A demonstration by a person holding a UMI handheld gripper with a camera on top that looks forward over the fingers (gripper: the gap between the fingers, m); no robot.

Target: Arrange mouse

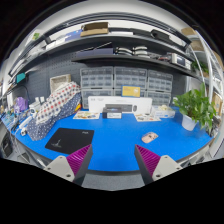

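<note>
A small pale mouse (149,137) lies on the blue table (120,135), well beyond my right finger. A black mouse pad (70,139) lies on the table to the left, just beyond my left finger. My gripper (111,162) is open and empty, held back above the table's near edge. Its magenta pads (147,157) stand wide apart with only blue table and the grey edge between them.
A potted green plant (194,107) stands at the right. A white box (118,104) and drawer cabinets (115,81) line the back. A patterned cloth bundle (52,108) and clutter sit at the left. Shelves with boxes run above.
</note>
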